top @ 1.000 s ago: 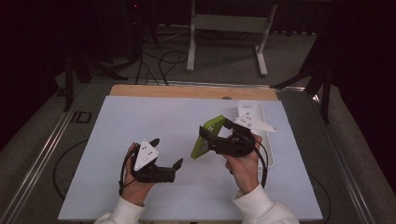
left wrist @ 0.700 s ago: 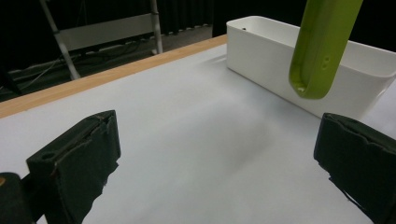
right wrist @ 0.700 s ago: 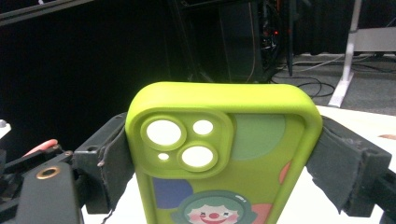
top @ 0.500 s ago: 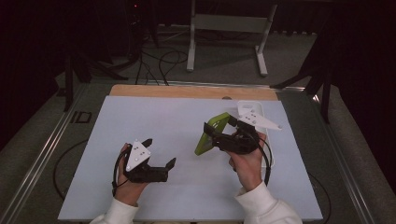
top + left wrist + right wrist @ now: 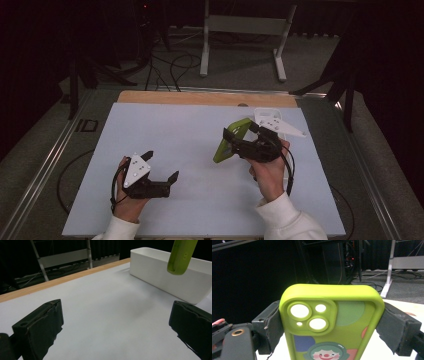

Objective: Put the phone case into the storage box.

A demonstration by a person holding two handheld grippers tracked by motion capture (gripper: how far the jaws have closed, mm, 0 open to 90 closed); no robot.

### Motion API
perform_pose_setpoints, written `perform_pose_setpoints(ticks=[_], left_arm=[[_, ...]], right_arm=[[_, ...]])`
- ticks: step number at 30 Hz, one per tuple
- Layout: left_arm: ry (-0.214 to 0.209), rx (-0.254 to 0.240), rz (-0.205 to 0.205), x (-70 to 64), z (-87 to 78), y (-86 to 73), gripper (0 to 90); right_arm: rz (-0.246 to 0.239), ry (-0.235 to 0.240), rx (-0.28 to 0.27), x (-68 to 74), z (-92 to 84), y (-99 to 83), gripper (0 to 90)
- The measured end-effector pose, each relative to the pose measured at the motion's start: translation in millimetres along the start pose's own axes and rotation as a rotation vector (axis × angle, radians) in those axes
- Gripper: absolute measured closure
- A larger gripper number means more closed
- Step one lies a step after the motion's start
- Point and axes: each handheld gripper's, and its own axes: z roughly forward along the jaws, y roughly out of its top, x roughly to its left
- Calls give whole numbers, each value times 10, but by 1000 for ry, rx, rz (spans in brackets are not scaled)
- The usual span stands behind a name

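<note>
The right gripper (image 5: 239, 141) clamps a lime-green phone case (image 5: 232, 140) by its long edges, above the white table (image 5: 190, 135) beside a white bin (image 5: 175, 280) — long axis tilted, camera end (two round cutouts) raised and pointing away from the person. The left gripper (image 5: 161, 166) rests low near the front edge, jaws spread wide, empty.

I hold a lime-green phone case (image 5: 332, 325) clamped by its two long edges, lifted off the white table and tilted. Its back faces me: three round camera holes in a raised corner block, and below them a cartoon clown face with coloured patches.
</note>
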Motion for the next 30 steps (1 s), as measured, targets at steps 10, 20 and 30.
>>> perform_pose_setpoints(ticks=[10,20,30], left_arm=[[39,13,-17,111,-100,-132,1],[80,-7,-32,203,-240,-258,1],[107,-12,-50,258,-326,-354,1]], right_arm=[[0,-12,-3,-27,1,29,154],[0,-26,-6,-59,-4,61,154],[-5,-38,-9,-75,13,88,154]])
